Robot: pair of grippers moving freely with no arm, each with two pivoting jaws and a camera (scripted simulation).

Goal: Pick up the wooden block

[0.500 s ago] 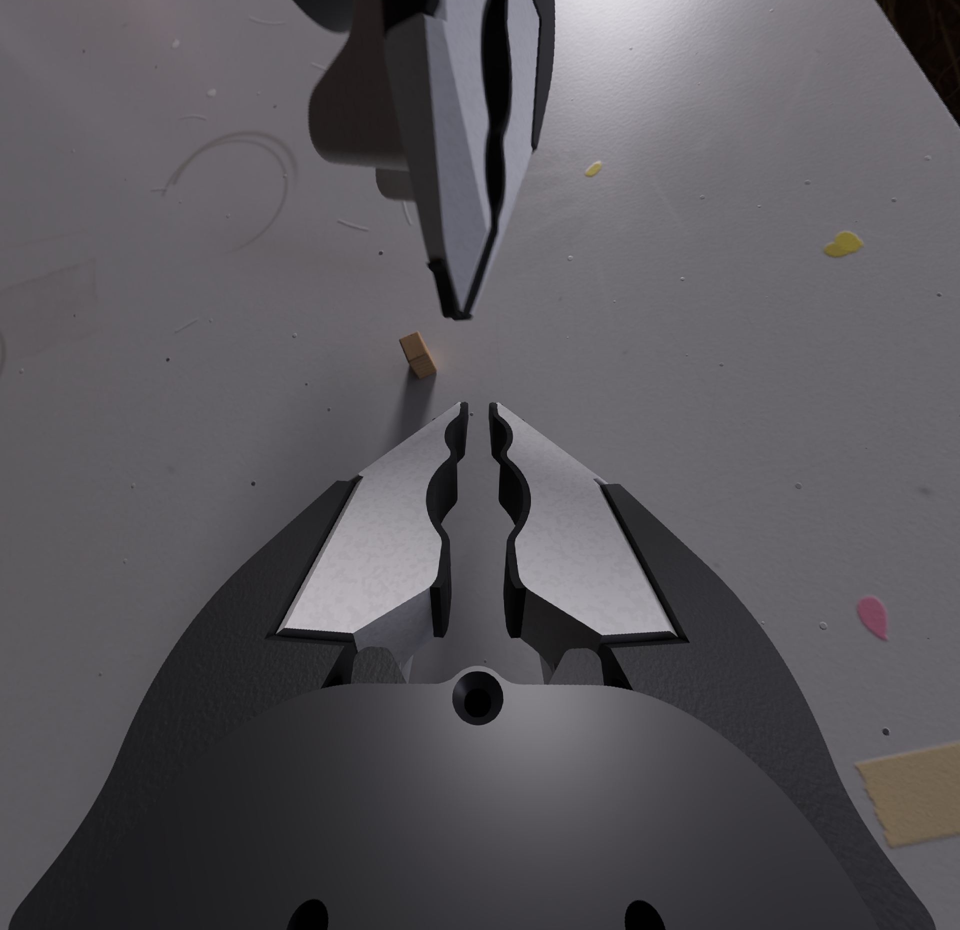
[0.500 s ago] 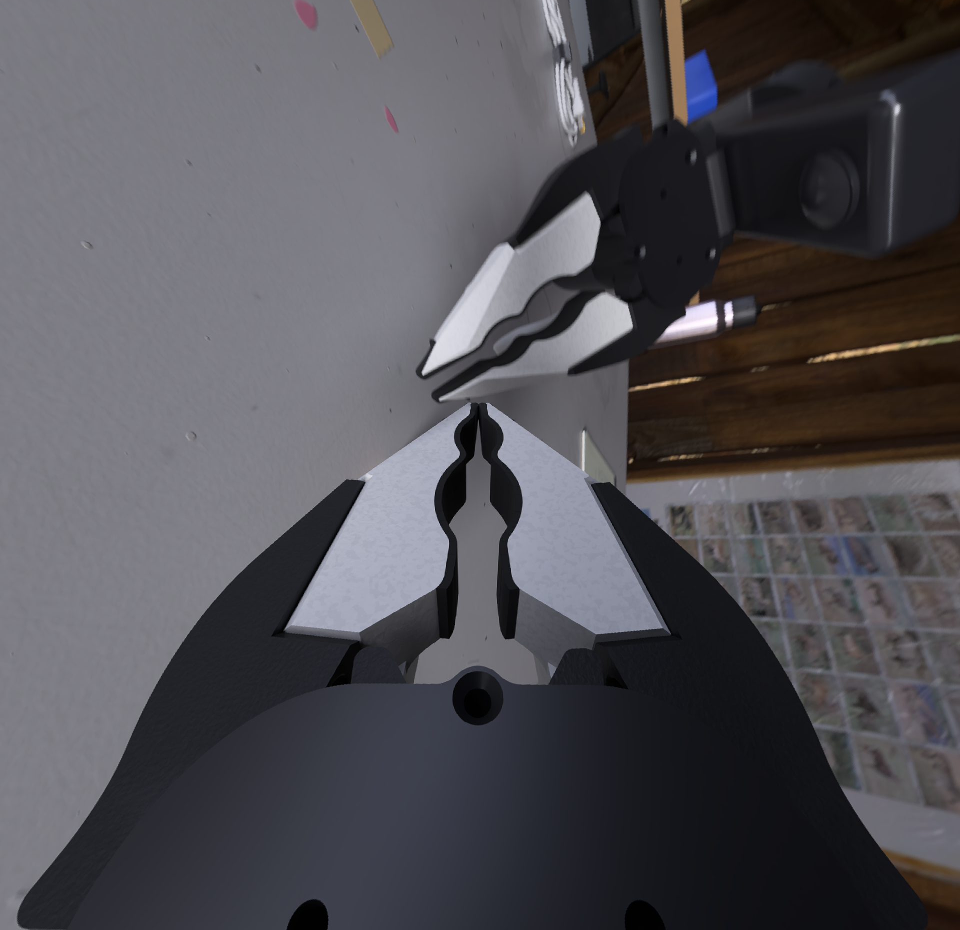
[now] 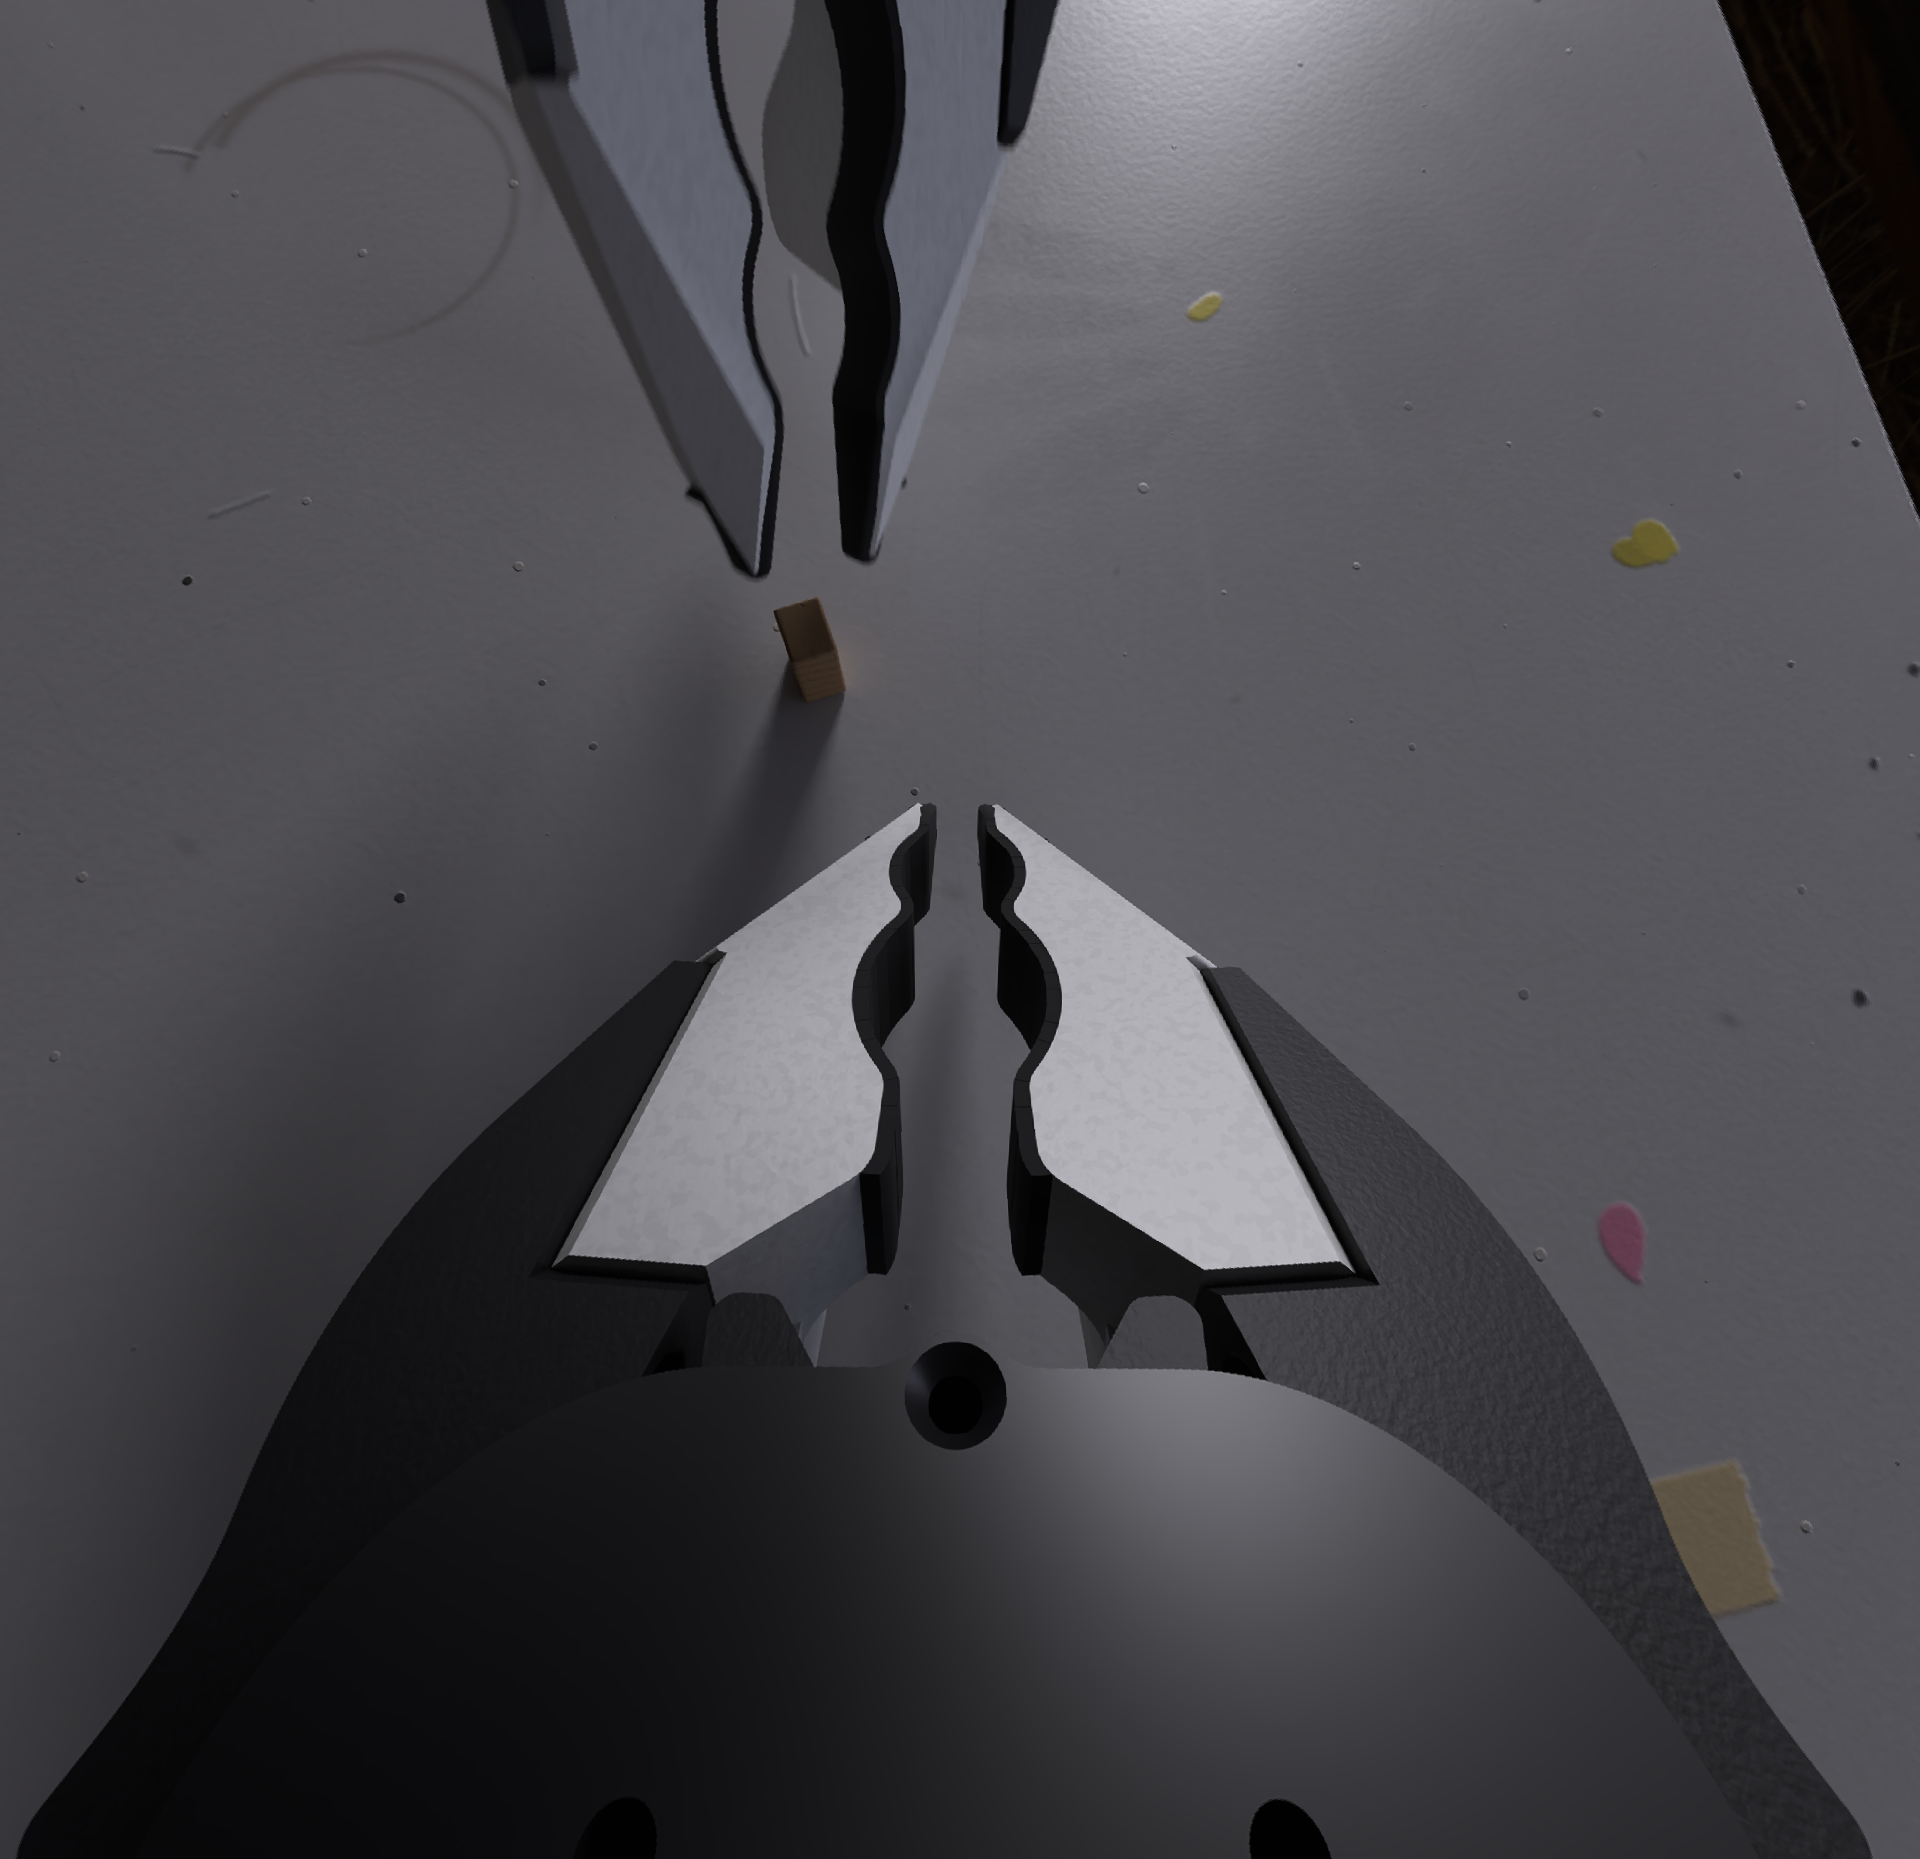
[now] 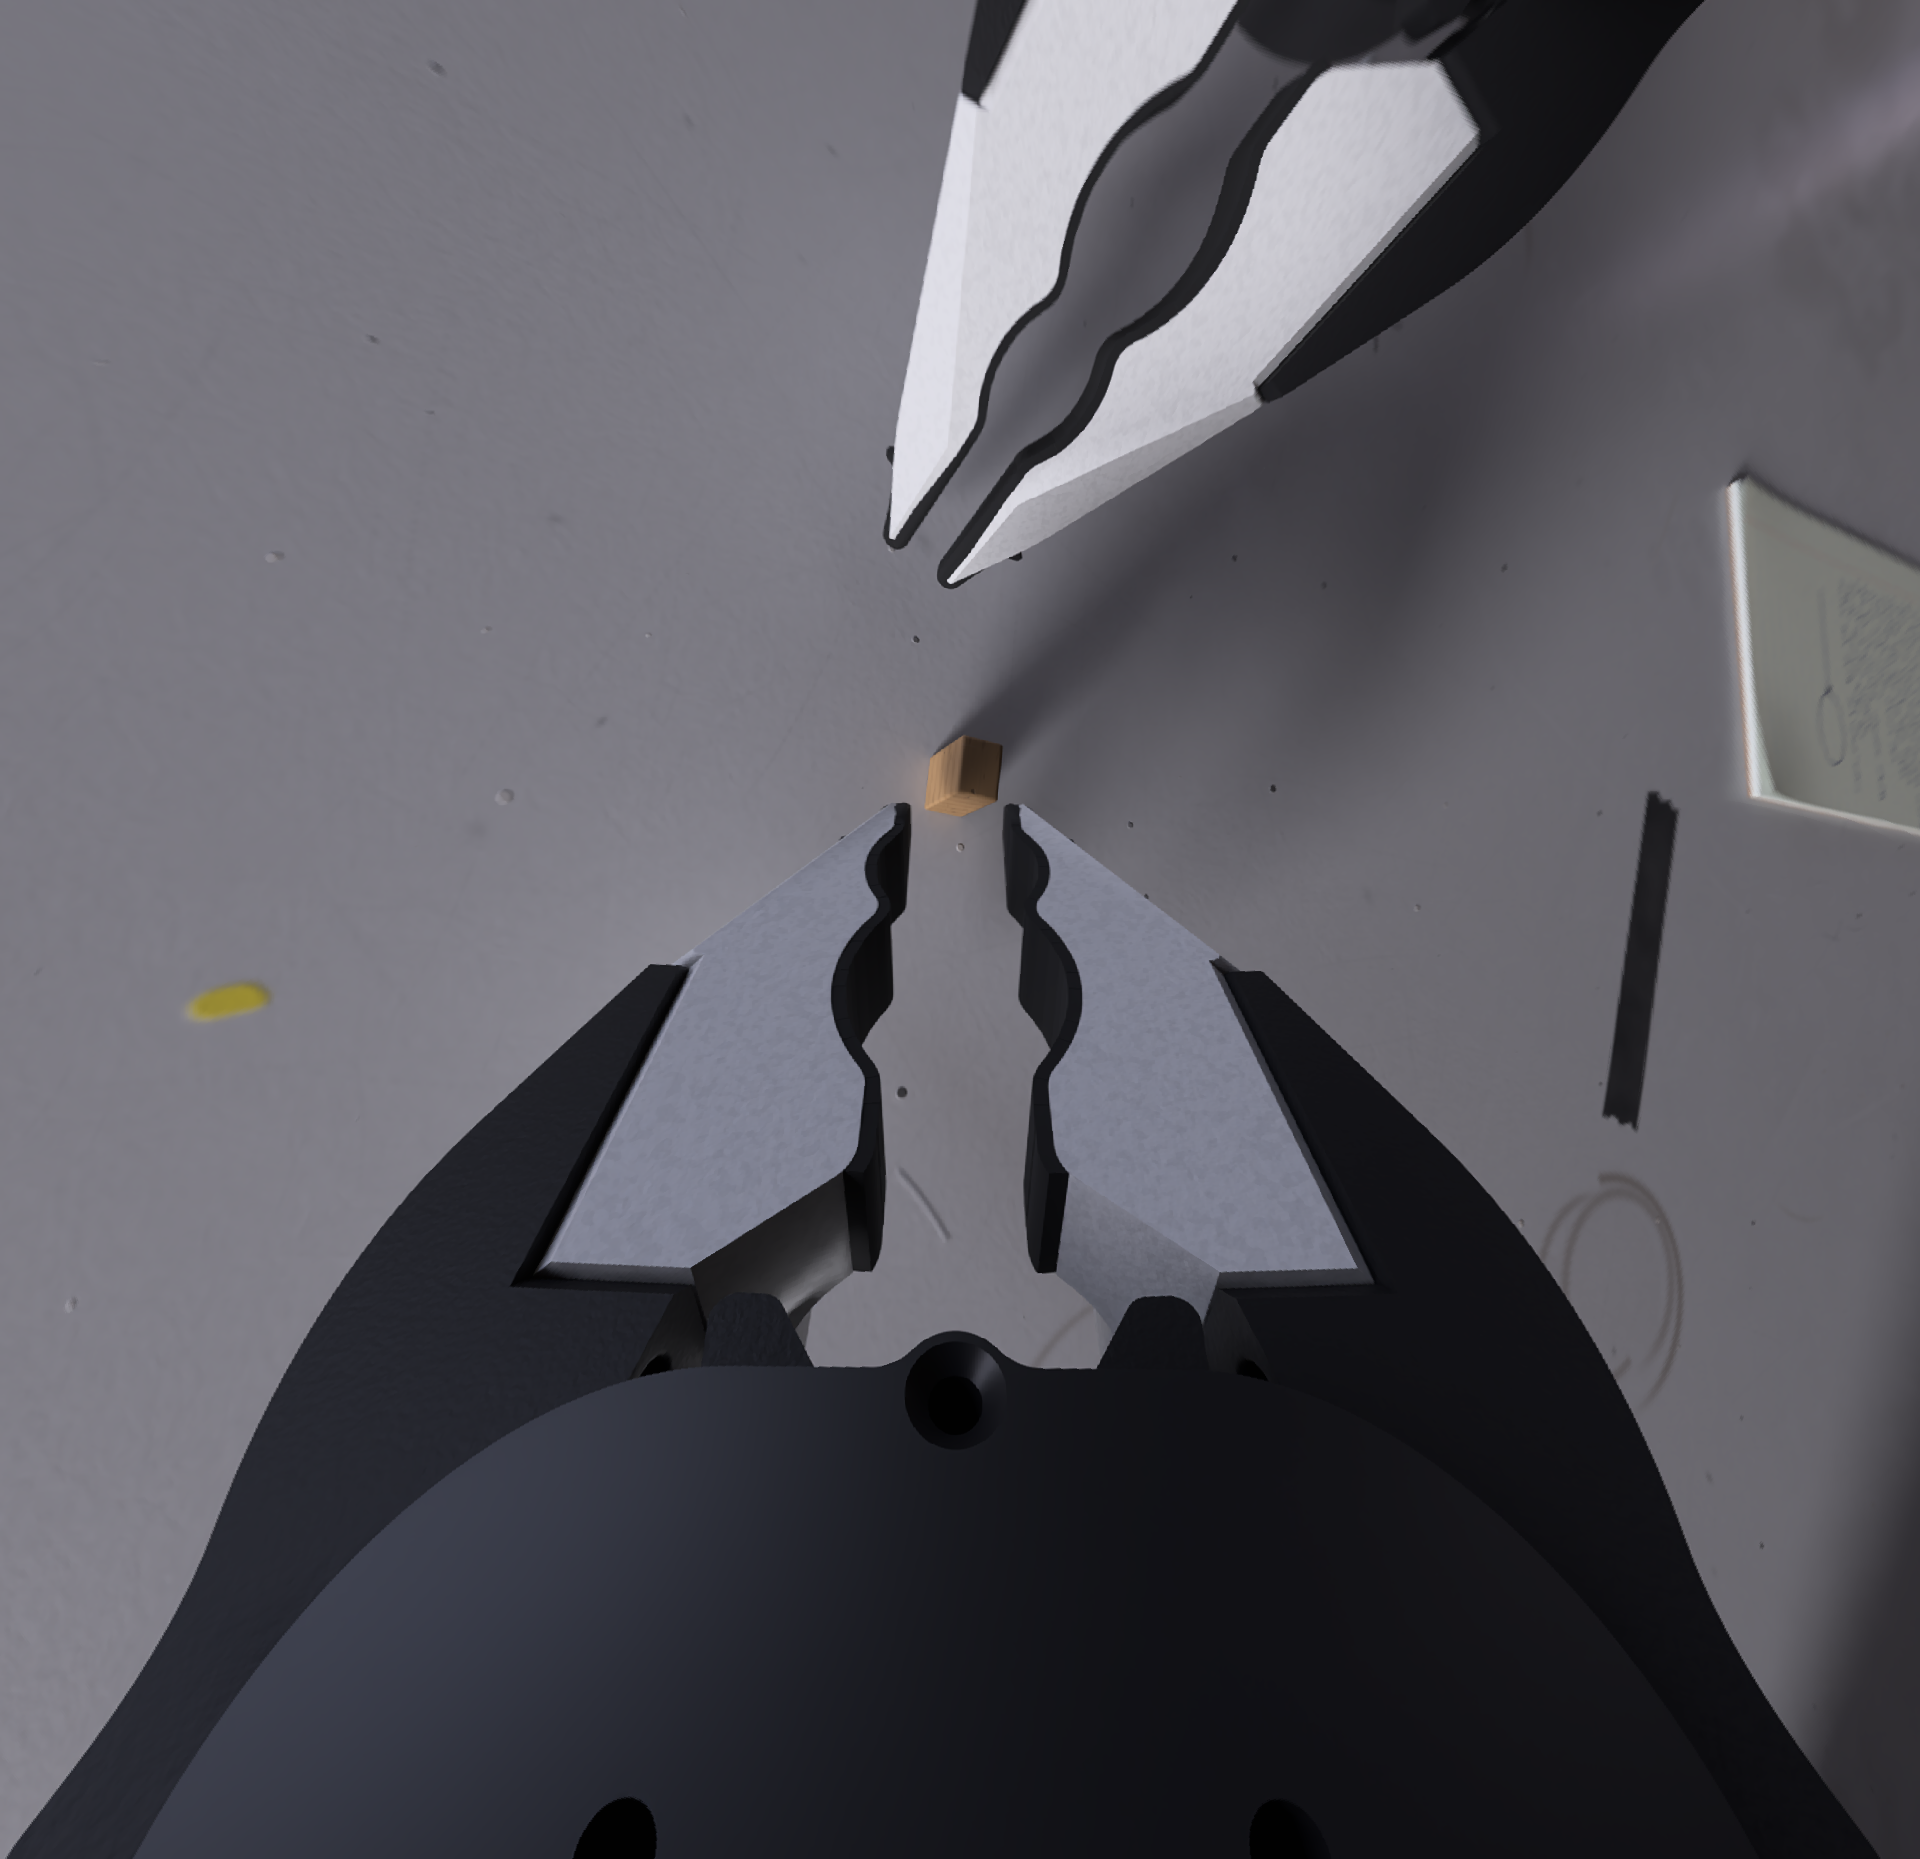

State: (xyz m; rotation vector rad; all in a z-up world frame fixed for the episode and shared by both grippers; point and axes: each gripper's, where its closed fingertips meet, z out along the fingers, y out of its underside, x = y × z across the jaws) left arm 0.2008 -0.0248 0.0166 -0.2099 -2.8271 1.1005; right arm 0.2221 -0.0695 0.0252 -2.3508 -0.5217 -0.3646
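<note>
The small wooden block (image 3: pixel 810 651) stands on the grey table (image 3: pixel 1351 770), a little ahead and left of my left gripper (image 3: pixel 956 812). The left gripper's jaws stand a narrow gap apart and hold nothing. My right gripper (image 3: pixel 808 560) reaches in from the far side, its tips just beyond and above the block. In the right wrist view the block (image 4: pixel 961 781) sits just past the fingertips of my right gripper (image 4: pixel 956 814), in line with the gap; the jaws are open and empty. The left gripper (image 4: pixel 925 557) points in from above the block there.
Yellow paint spots (image 3: pixel 1644 544) and a pink one (image 3: pixel 1621 1243) dot the table, and a tan tape piece (image 3: pixel 1714 1560) lies near its right edge (image 3: pixel 1829 375). The right wrist view shows a pale card (image 4: pixel 1829 666), a black tape strip (image 4: pixel 1636 957) and a yellow spot (image 4: pixel 229 1001).
My right gripper has opened from shut and swung to face the table, so the block now shows at its tips. The left gripper has barely moved.
</note>
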